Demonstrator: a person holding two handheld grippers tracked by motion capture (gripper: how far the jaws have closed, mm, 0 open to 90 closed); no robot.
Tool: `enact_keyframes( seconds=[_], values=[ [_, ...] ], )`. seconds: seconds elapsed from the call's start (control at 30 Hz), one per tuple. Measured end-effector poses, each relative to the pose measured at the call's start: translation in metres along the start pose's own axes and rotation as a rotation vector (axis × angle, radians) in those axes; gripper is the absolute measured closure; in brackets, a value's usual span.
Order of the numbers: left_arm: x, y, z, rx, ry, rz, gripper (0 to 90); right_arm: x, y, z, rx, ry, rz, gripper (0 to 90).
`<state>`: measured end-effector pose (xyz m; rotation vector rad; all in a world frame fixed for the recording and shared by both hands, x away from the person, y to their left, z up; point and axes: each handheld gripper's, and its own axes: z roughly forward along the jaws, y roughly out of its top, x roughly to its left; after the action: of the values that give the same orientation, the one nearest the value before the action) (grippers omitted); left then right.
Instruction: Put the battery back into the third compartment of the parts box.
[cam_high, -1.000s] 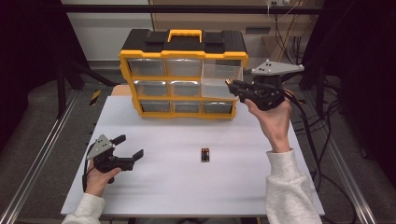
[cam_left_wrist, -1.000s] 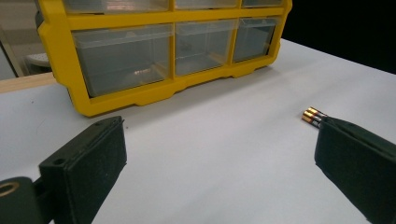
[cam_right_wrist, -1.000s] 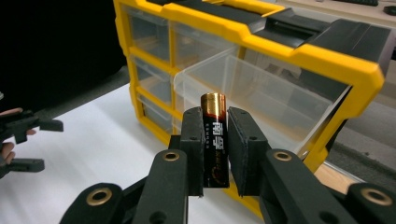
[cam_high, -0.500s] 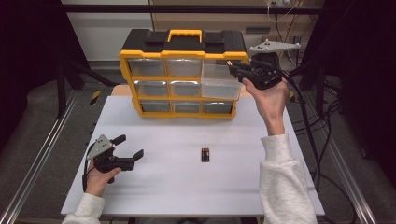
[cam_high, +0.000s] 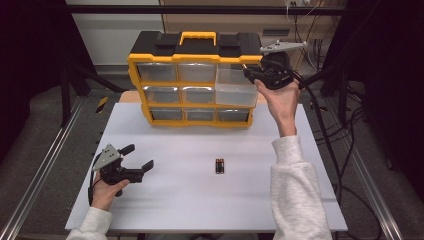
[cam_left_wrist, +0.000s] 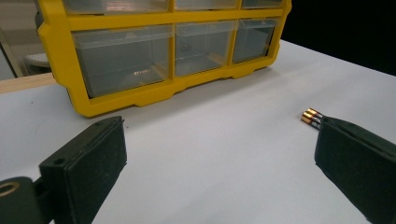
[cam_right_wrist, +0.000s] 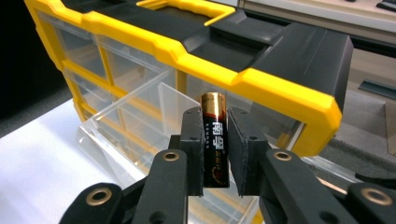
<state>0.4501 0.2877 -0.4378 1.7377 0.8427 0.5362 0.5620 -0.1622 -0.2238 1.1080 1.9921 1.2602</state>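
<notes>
A yellow and black drawer organiser (cam_high: 192, 75) stands at the upper centre of the high view, at the far edge of the white desk (cam_high: 190, 200), with a yellow carry handle (cam_high: 198, 36) on its black top and rows of clear drawers across its front. One clear drawer (cam_high: 234, 92) at the right of the organiser is pulled out towards the desk; in the right gripper view it sits just below and beyond the jaws, open at the top. Two batteries (cam_high: 219, 165) lie side by side on the bare desk at the lower centre of the high view, well apart from the organiser; in the left gripper view they show at the right edge, partly hidden behind the right-hand jaw. Black cables (cam_high: 325, 130) trail down the right side of the high view, off the desk.

The right hand-held gripper (cam_high: 252, 74) is raised at the upper right of the high view, at the organiser's top right corner above the pulled-out drawer. Its jaws are closed on a single battery (cam_right_wrist: 215, 140), held upright between the pads with its gold cap on top.

The left hand-held gripper (cam_high: 139, 165) rests low at the lower left of the high view, over the desk, its jaws spread wide with nothing between them.
</notes>
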Motion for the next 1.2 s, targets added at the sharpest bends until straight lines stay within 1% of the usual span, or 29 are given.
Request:
enact_keyframes(
  seconds=[0.07, 0.1, 0.17, 0.27, 0.33, 0.37, 0.47, 0.5, 0.6, 0.63, 0.7, 0.8, 0.97, 1.03, 1.07, 1.13, 1.2],
  values=[
    [0.000, 0.000, 0.000, -0.002, -0.001, -0.002, 1.8, 0.000, -0.001, 0.001, 0.006, 0.000, 0.002, 77.2],
    [0.000, 0.000, 0.000, 0.000, 0.000, 0.000, 1.8, -0.001, -0.003, 0.003, 0.022, -0.001, 0.004, 77.1],
    [0.000, 0.000, 0.000, -0.002, 0.001, -0.006, 1.8, -0.002, -0.005, 0.005, 0.035, -0.001, 0.003, 77.2],
    [0.000, 0.000, 0.001, 0.002, 0.000, -0.003, 1.8, -0.002, -0.008, 0.008, 0.053, 0.001, 0.005, 77.1],
    [-0.001, 0.000, 0.001, -0.001, 0.000, -0.006, 1.8, -0.001, -0.008, 0.009, 0.059, -0.002, 0.000, 77.1],
    [0.000, 0.000, 0.000, 0.001, 0.000, -0.003, 1.9, -0.001, -0.009, 0.011, 0.070, -0.003, -0.005, 77.1],
    [0.000, 0.000, 0.000, -0.001, 0.001, -0.007, 1.9, 0.000, -0.009, 0.012, 0.080, -0.003, -0.004, 77.1],
    [0.000, 0.000, 0.000, 0.000, 0.000, -0.004, 1.8, 0.000, -0.010, 0.014, 0.095, -0.007, -0.006, 77.1],
    [0.000, 0.000, 0.000, 0.000, -0.001, -0.003, 1.9, 0.000, -0.010, 0.016, 0.110, -0.016, -0.011, 77.0],
    [0.000, 0.000, 0.000, -0.001, 0.000, -0.006, 1.9, 0.001, -0.011, 0.018, 0.125, -0.026, -0.016, 76.9],
    [0.000, 0.000, 0.000, -0.002, 0.000, -0.006, 1.9, 0.001, -0.011, 0.019, 0.124, -0.025, -0.007, 76.8],
    [0.000, 0.000, 0.000, -0.001, 0.000, -0.006, 1.9, 0.000, -0.011, 0.019, 0.122, -0.027, -0.006, 76.6],
    [0.000, 0.000, 0.000, -0.002, -0.001, -0.003, 1.8, -0.002, -0.008, 0.007, 0.022, -0.009, 0.015, 67.5],
    [0.000, 0.000, 0.000, -0.003, 0.000, -0.004, 1.8, -0.002, -0.007, -0.001, -0.026, 0.006, 0.018, 61.1],
    [0.000, 0.000, 0.000, -0.003, 0.000, -0.004, 1.9, -0.002, -0.007, -0.001, -0.026, 0.006, 0.018, 61.1],
    [0.000, 0.000, 0.000, -0.003, 0.000, -0.004, 1.9, -0.002, -0.007, -0.008, -0.066, 0.023, 0.027, 53.0],
    [0.000, 0.000, 0.000, -0.002, 0.000, -0.003, 1.9, -0.001, -0.009, -0.014, -0.101, 0.028, 0.025, 41.3]
  ],
)
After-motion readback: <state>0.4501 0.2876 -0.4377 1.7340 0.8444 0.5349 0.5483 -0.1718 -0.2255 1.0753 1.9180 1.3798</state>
